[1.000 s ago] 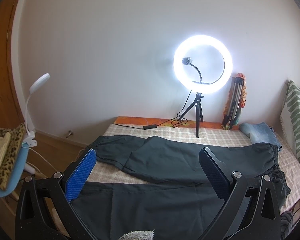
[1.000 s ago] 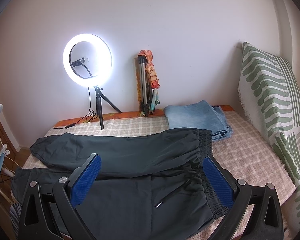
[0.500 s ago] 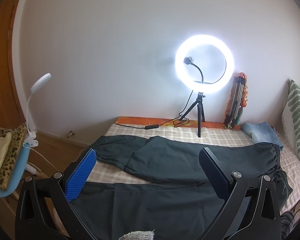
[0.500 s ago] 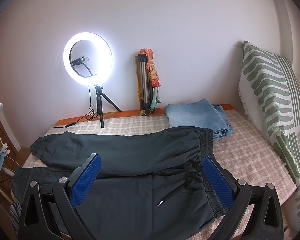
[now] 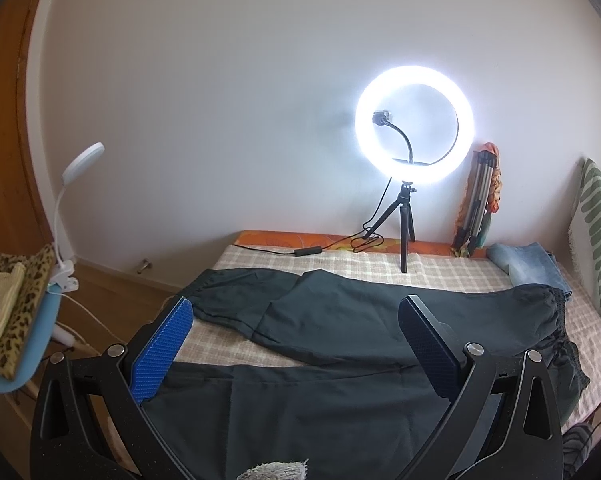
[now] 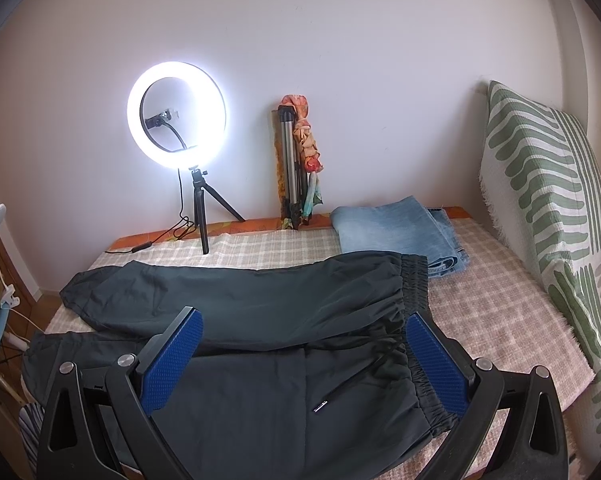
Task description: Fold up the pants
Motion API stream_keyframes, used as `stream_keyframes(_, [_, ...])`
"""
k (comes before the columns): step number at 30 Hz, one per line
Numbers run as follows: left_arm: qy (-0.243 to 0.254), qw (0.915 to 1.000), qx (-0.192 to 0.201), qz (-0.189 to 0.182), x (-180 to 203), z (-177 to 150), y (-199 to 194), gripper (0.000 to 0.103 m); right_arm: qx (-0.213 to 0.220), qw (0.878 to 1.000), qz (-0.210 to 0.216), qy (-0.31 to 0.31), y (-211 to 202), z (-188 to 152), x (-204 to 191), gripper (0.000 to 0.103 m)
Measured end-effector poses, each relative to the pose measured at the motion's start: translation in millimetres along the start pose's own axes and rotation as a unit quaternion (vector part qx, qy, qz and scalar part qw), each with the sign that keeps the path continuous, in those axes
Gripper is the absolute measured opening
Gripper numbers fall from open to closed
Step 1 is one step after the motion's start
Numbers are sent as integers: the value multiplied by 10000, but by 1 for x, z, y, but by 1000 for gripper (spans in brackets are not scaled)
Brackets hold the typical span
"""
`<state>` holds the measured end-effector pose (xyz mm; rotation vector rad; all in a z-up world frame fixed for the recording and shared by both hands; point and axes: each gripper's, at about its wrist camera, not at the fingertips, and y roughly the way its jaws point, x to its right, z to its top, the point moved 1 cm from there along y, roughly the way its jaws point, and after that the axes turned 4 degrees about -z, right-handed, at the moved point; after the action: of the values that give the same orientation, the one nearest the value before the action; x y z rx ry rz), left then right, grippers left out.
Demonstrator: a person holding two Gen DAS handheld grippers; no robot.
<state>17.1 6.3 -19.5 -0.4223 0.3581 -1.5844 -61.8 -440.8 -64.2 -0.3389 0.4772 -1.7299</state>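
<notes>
Pants: dark pants (image 6: 236, 304) lie spread across the checked bed (image 6: 496, 300), waistband toward the folded jeans (image 6: 400, 236).
Left hand-held gripper (image 5: 296, 344): fingers apart, above the pants.
Right hand-held gripper (image 6: 304, 352): fingers apart, empty.

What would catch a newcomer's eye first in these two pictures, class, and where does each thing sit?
The lit ring light glows on its small tripod at the back of the bed, against the white wall. Dark pants lie spread across the checked bedspread, legs apart, waistband to the right. Both the left gripper and the right gripper hang open above them; folded jeans rest behind the waistband.
</notes>
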Motion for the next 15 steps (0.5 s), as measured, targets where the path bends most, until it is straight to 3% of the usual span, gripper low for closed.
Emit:
stream_keyframes(8, [50, 10000, -27, 2, -4, -1, 5, 102, -15, 10000, 19, -15, 2, 0, 0, 103])
stream_keyframes(15, [-96, 9992, -390, -19, -32, -9, 31, 102, -17, 9996, 158, -238, 8, 6, -9, 103])
